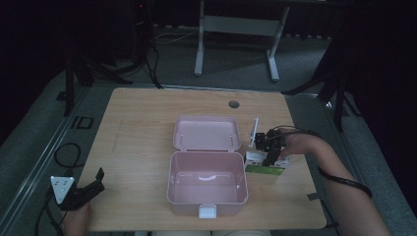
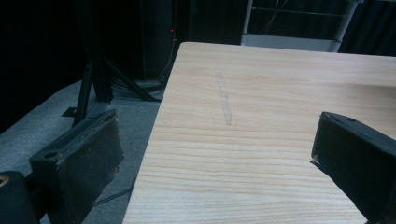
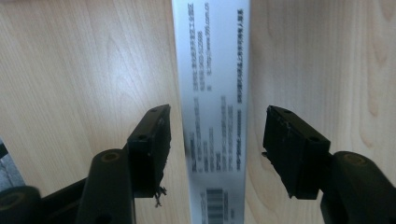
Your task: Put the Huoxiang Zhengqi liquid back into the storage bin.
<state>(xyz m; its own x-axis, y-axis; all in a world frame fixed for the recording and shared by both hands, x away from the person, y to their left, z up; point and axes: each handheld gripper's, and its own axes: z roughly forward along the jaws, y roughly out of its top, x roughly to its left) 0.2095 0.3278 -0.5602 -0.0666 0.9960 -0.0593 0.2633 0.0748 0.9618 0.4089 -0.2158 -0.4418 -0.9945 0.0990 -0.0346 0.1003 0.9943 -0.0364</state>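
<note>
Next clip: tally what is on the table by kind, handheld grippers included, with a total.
Pink lunch box, lid open: 1
White and green carton, lying beside the lunch box: 1
Handheld grippers: 2, the left gripper open over bare wooden table, the right gripper astride the carton, pads not yet touching
Total: 4

- Counting one wooden table [image 1: 137,128].
- Counting one pink box [image 1: 206,184], lid [image 1: 205,132] lying open.
- Counting one small white-and-green carton [image 1: 255,164] beside it.
- Counting two black grippers: left gripper [image 1: 91,189], right gripper [image 1: 270,157].
- Showing two forearms.
</note>
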